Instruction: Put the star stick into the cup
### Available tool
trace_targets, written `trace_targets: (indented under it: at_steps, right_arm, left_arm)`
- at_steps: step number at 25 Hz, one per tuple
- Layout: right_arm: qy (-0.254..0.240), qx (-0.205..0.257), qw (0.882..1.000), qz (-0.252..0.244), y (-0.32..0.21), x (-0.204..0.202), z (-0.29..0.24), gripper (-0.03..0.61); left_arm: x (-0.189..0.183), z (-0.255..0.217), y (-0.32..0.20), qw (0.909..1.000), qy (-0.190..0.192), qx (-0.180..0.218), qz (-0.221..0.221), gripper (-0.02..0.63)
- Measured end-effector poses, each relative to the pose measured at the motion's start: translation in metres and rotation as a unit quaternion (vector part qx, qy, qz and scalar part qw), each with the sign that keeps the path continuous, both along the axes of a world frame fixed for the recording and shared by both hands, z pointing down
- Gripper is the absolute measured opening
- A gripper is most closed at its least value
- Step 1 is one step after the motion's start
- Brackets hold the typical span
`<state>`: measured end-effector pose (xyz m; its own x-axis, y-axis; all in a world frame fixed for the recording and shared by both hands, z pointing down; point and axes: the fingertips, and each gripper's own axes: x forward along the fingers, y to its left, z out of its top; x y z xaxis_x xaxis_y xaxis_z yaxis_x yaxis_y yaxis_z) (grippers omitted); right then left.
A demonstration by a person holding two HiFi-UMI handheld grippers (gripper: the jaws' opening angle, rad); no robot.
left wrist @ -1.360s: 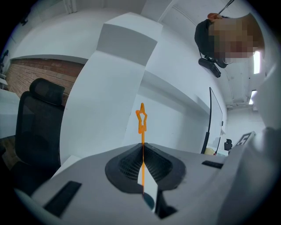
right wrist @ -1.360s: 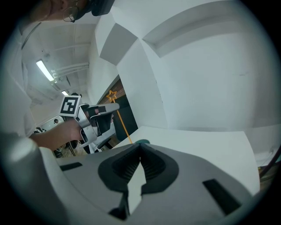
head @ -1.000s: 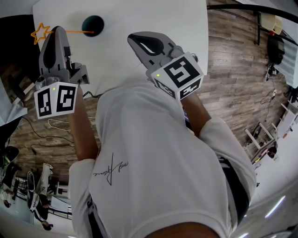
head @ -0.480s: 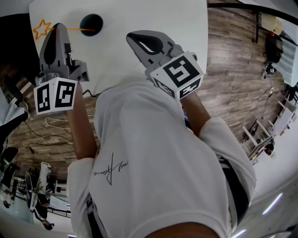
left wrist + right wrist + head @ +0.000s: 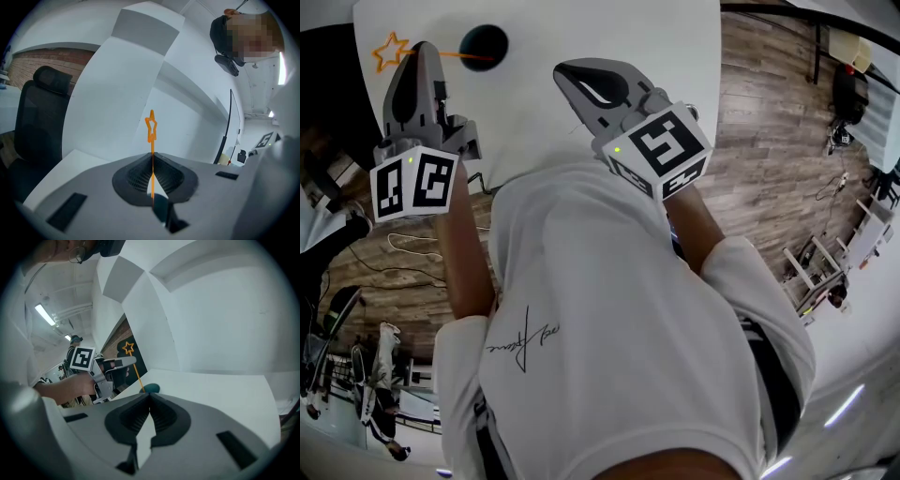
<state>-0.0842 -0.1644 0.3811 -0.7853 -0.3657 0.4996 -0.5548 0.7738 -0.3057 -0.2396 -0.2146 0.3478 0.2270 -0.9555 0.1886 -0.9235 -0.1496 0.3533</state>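
The orange star stick lies level over the white table, star end to the left. Its far tip reaches the dark teal cup. My left gripper is shut on the stick's middle. In the left gripper view the star stick rises from between the closed jaws. My right gripper hovers over the table to the right of the cup, shut and empty. In the right gripper view, the left gripper, star stick and cup all show beyond my right gripper.
The person's white-shirted torso fills the lower head view. Wooden floor lies right of the table. A black chair stands off the table's left side. White walls rise behind the table.
My left gripper has shifted slightly farther onto the table, carrying the star stick a little closer to the cup. The right gripper has hardly moved.
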Motion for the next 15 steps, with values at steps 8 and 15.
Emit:
trace_targets:
  at_steps: [8,15]
  right_arm:
    - [0.002,-0.006,1.0,0.001,-0.003,0.0,0.004,0.009]
    - [0.004,-0.011,1.0,0.002,-0.005,0.001,0.007,0.009]
  left_arm:
    - [0.002,0.013,-0.005,0.9999,0.0,-0.011,0.003,0.011]
    - [0.005,0.021,-0.008,0.9998,0.0,-0.02,0.006,0.011]
